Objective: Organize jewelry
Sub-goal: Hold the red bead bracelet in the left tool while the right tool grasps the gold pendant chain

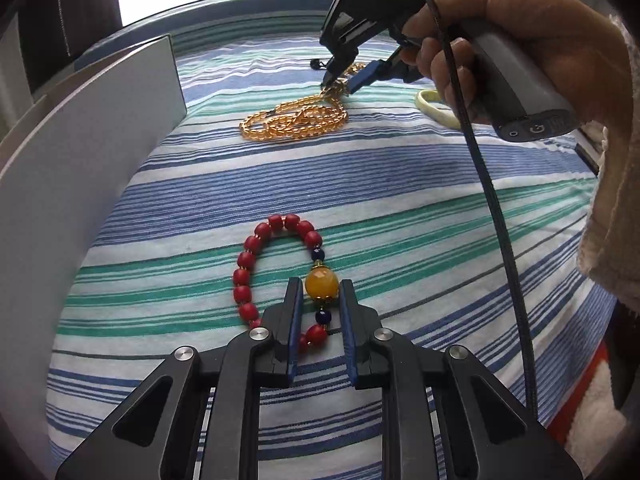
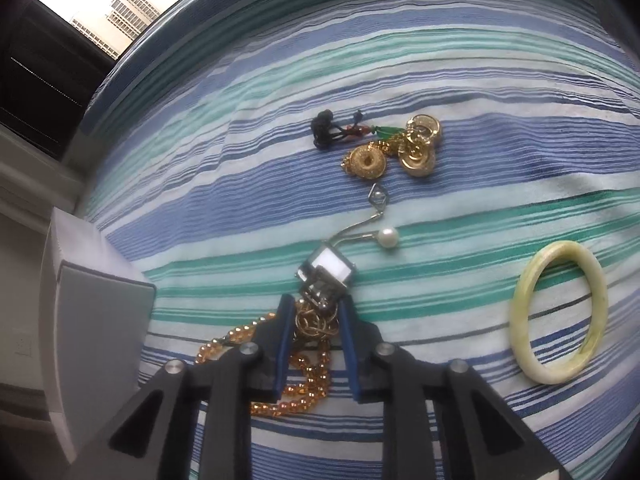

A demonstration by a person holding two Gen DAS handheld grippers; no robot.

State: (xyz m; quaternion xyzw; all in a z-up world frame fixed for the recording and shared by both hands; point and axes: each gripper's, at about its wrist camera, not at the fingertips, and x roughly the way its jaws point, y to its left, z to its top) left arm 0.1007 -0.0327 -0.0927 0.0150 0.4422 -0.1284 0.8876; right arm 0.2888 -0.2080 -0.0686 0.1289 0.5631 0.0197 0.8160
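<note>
A bracelet of red beads (image 1: 244, 276) with a big yellow bead (image 1: 322, 285) lies on the striped cloth. My left gripper (image 1: 320, 290) is shut on it, its blue pads against the sides of the yellow bead. Farther back, my right gripper (image 1: 338, 86), held by a hand (image 1: 520, 40), points down at a heap of amber beads (image 1: 296, 120). In the right wrist view, the right gripper (image 2: 316, 306) is shut on gold chain links (image 2: 316, 326) lying over the amber beads (image 2: 304, 380). A silver square pendant (image 2: 330, 270) sits just beyond its fingertips.
A pale green bangle (image 2: 560, 312) lies to the right. Gold round pieces (image 2: 368, 164), a black cord knot (image 2: 326, 128) and a pearl (image 2: 387, 237) on a wire lie farther back. A grey-white box wall (image 1: 80, 160) stands along the left. A black cable (image 1: 500, 220) hangs from the right gripper.
</note>
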